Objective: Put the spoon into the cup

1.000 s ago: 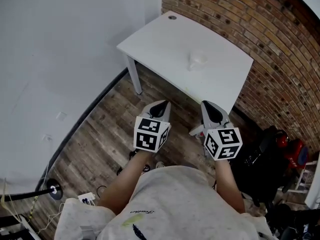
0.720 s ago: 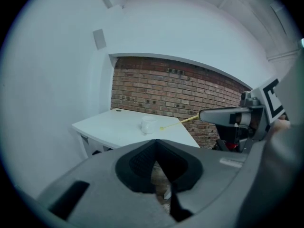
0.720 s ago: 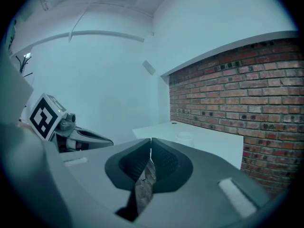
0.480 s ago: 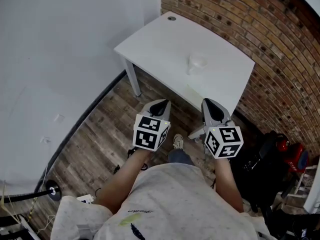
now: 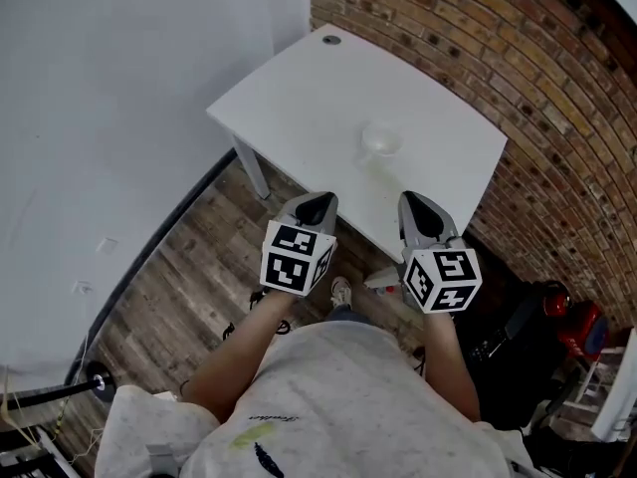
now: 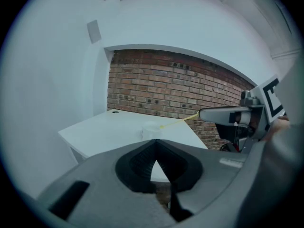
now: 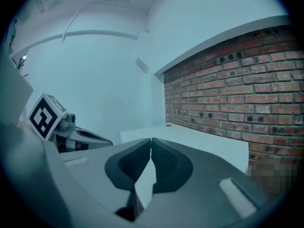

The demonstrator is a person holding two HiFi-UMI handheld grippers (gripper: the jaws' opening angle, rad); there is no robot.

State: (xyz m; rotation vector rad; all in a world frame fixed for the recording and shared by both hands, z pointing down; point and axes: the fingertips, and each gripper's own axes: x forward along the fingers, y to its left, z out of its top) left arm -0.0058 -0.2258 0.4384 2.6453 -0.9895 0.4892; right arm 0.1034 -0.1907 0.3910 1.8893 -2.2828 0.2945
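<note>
The right gripper (image 5: 418, 205) is held with its jaws pressed together on the spoon (image 6: 178, 121), which is seen from the left gripper view as a thin pale-yellow stick projecting forward from the jaw tips. In the right gripper view itself only the closed tips can be made out. The left gripper (image 5: 317, 205) is carried beside it, its jaws closed on nothing. The cup (image 5: 380, 139) is stood upright on the white counter (image 5: 299, 88), ahead of both pairs of jaws and well apart from them, roughly between their two lines of aim. The approach is judged to be barely begun. Since the spoon is gripped at one end only, it could be swivelled or slipped in the jaws if its free end is knocked against the rim. The cup looks light and is braced by nothing, so it could be pushed along or tipped if the spoon is brought in low or slanted. If the jaws are parted before the free end is inside, the spoon could be dropped onto the counter.
</note>
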